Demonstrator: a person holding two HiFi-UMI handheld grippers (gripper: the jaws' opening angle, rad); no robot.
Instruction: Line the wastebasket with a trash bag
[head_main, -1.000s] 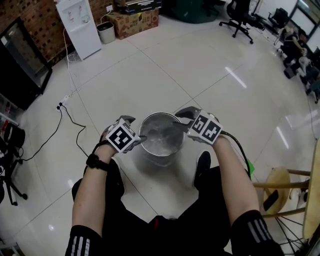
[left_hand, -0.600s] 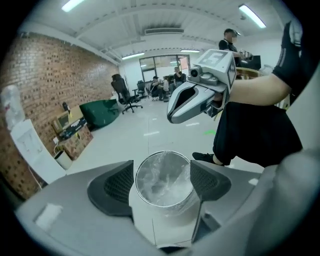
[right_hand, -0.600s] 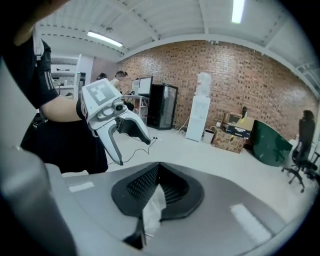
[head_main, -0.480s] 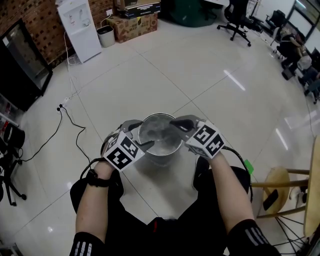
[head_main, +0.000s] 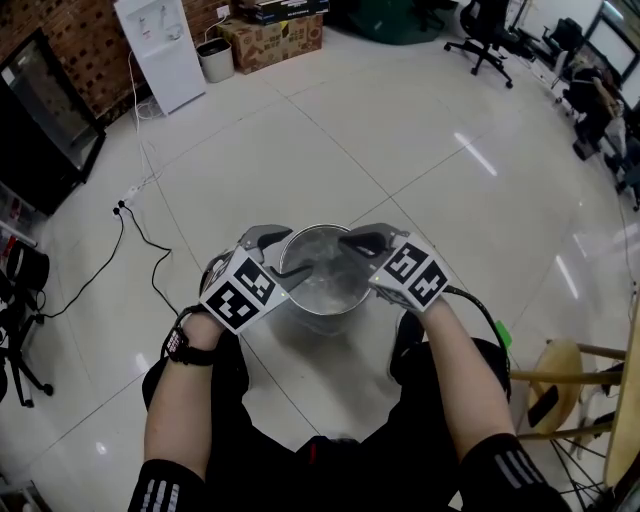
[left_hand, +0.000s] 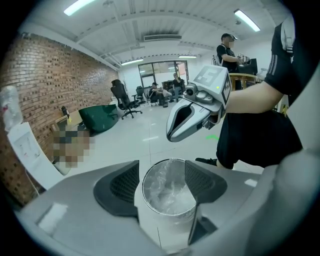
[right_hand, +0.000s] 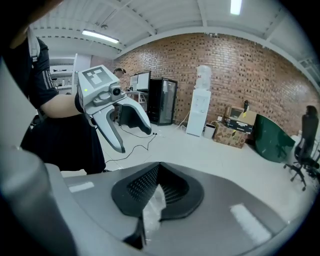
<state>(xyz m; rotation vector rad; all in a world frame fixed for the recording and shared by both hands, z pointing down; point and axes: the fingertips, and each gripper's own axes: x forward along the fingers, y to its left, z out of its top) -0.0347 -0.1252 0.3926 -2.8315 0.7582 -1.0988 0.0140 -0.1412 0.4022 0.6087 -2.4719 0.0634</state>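
Observation:
A round metal wastebasket (head_main: 318, 300) stands on the tiled floor between the person's feet. A clear trash bag (head_main: 322, 278) lies crumpled inside it. My right gripper (head_main: 350, 243) hangs over the basket's right rim, shut on a fold of the clear film (right_hand: 151, 210). My left gripper (head_main: 280, 256) is over the left rim, open; its jaws have just been closing, and nothing is pressed between them. In the left gripper view the basket (left_hand: 167, 220) and bag (left_hand: 170, 187) show below and beyond the gap between the pads, with the right gripper (left_hand: 172, 136) above.
A black cable (head_main: 140, 240) runs across the floor at left. A water dispenser (head_main: 158, 50), a small bin (head_main: 212, 62) and a cardboard box (head_main: 275, 38) stand by the brick wall. A wooden stool (head_main: 560, 372) is at right. A black shoe (head_main: 407, 330) touches the basket's right.
Both grippers have risen and shifted a little toward the basket's far rim. The right jaws have shut on the bag film. The left jaws have narrowed.

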